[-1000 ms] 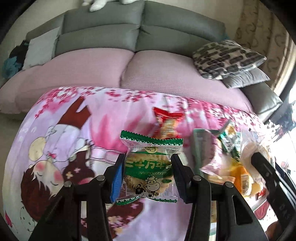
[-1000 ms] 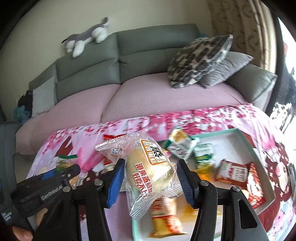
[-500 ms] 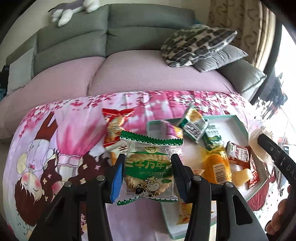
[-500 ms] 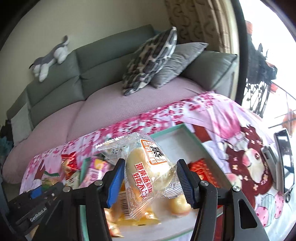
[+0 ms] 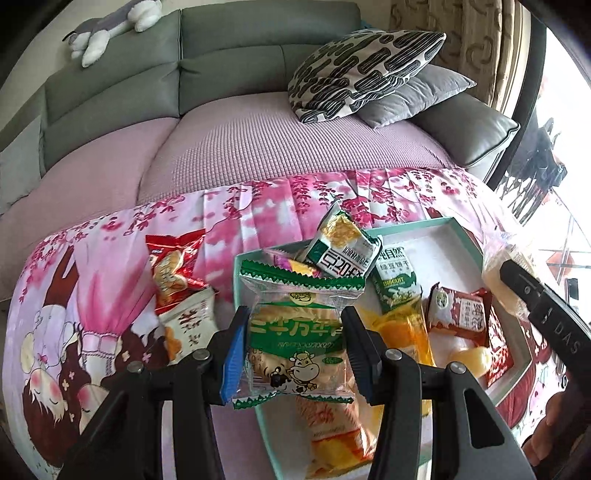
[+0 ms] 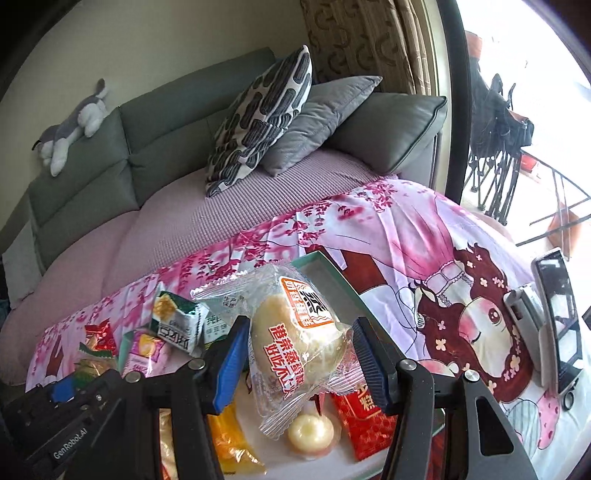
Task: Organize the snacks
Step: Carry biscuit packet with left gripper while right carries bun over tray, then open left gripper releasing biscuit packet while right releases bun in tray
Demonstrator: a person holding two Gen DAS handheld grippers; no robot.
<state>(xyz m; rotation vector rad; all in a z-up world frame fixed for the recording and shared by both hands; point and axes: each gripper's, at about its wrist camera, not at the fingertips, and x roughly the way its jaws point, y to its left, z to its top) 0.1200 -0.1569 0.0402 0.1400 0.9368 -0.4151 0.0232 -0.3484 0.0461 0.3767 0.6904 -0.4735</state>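
Observation:
My left gripper (image 5: 295, 354) is shut on a green-edged biscuit packet (image 5: 297, 332) with a cow on it, held over the near left part of the teal tray (image 5: 458, 227). My right gripper (image 6: 301, 360) is shut on a clear-wrapped steamed cake (image 6: 295, 332) with an orange label, above the tray's (image 6: 317, 260) right half. In the tray lie several snacks: a green cracker pack (image 5: 341, 245), a green biscuit carton (image 5: 395, 280), a red packet (image 5: 461, 310), an orange jelly (image 5: 406, 328). A red snack bag (image 5: 171, 266) and a white one (image 5: 188, 321) lie on the cloth left of the tray.
The table wears a pink cartoon cloth (image 5: 92, 295). Behind it stands a grey sofa with a pink cover (image 5: 258, 136), patterned cushions (image 5: 362, 66) and a plush toy (image 5: 110, 26). A phone on a stand (image 6: 557, 317) sits at the table's right. A person's hand (image 5: 550, 435) holds the right gripper.
Both grippers swung to the right with their packets still gripped. The left one came from over the bare cloth to over the tray; the right one moved towards the tray's right end.

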